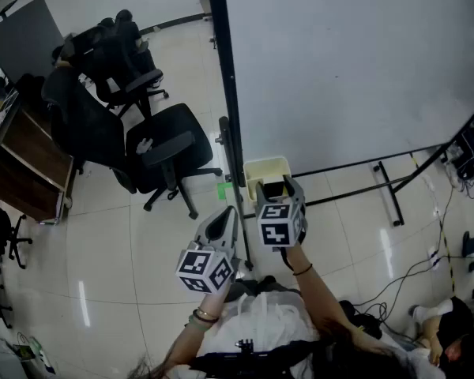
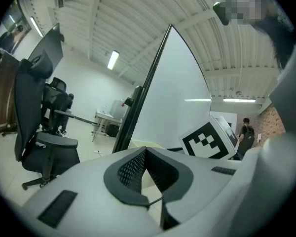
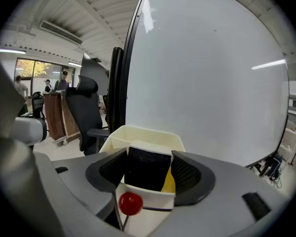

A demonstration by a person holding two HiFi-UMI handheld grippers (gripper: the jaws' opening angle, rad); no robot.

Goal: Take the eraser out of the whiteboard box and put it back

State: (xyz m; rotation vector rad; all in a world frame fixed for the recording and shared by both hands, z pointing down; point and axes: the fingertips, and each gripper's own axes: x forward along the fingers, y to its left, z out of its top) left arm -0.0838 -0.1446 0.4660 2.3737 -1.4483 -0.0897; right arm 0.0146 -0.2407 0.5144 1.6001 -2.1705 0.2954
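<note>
The cream whiteboard box (image 1: pixel 262 165) hangs at the lower left corner of the whiteboard (image 1: pixel 340 61). In the right gripper view the box (image 3: pixel 138 132) is just ahead, and the black eraser (image 3: pixel 147 168) with a white top stands in its near part. My right gripper (image 3: pixel 148 174) has its mesh pads against both sides of the eraser. From the head view the right gripper (image 1: pixel 278 188) sits at the box with the dark eraser (image 1: pixel 273 189) between its jaws. My left gripper (image 1: pixel 225 221) hovers lower left of the box, shut and empty (image 2: pixel 146 152).
A red ball-headed pin (image 3: pixel 130 203) and a yellow item (image 3: pixel 169 181) also sit in the box. Black office chairs (image 1: pixel 162 144) stand to the left. The whiteboard's stand legs (image 1: pixel 387 188) and floor cables (image 1: pixel 426 259) lie to the right.
</note>
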